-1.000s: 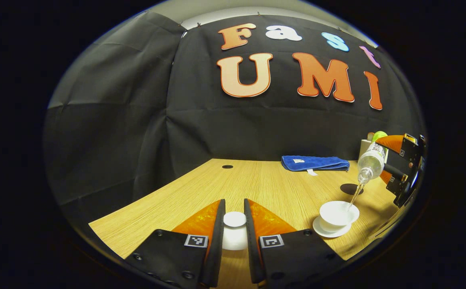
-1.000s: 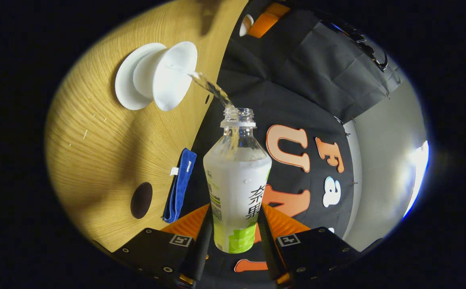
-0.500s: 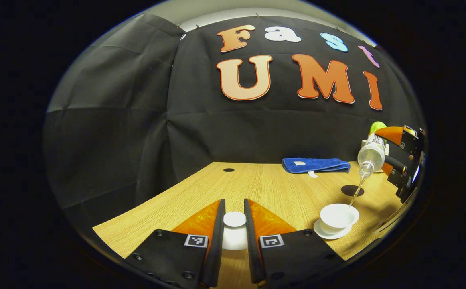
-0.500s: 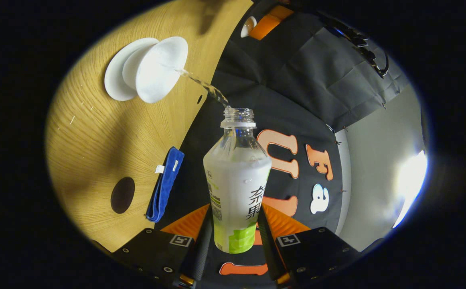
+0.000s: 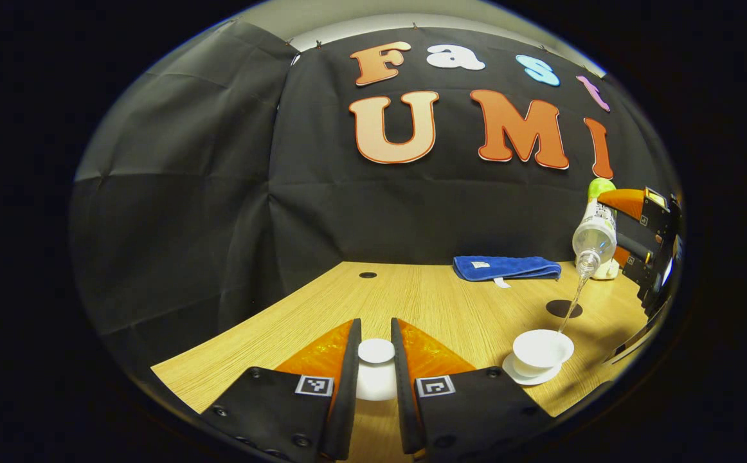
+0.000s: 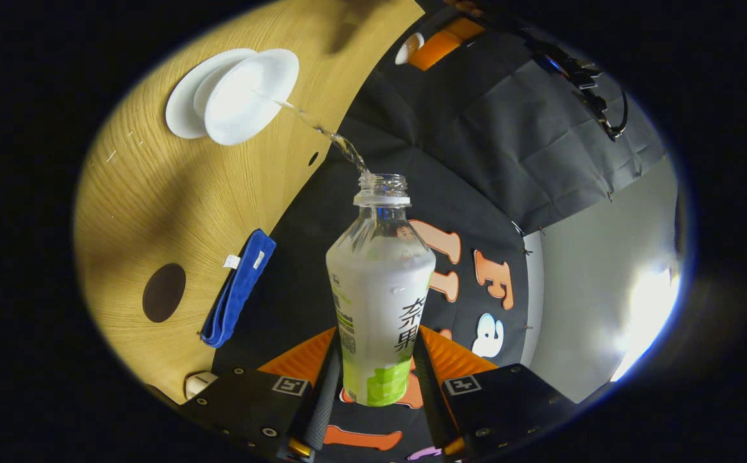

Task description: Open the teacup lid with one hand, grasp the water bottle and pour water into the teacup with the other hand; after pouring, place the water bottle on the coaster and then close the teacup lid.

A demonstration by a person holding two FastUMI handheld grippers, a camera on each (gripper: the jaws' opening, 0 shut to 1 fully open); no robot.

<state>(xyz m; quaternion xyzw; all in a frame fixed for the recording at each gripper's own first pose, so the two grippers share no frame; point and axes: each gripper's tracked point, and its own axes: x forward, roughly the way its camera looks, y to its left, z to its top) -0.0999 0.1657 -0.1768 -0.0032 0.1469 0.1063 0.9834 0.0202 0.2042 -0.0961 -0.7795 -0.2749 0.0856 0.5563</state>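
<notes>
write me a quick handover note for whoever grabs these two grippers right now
Left gripper: shut on the teacup lid, held low over the table.
Right gripper: shut on the water bottle, tilted, with a thin stream falling into the open teacup on its saucer.
Done: lid off, bottle grasped, pour underway.
Left: end the pour, stand the bottle on the dark coaster behind the cup, then replace the lid.
</notes>
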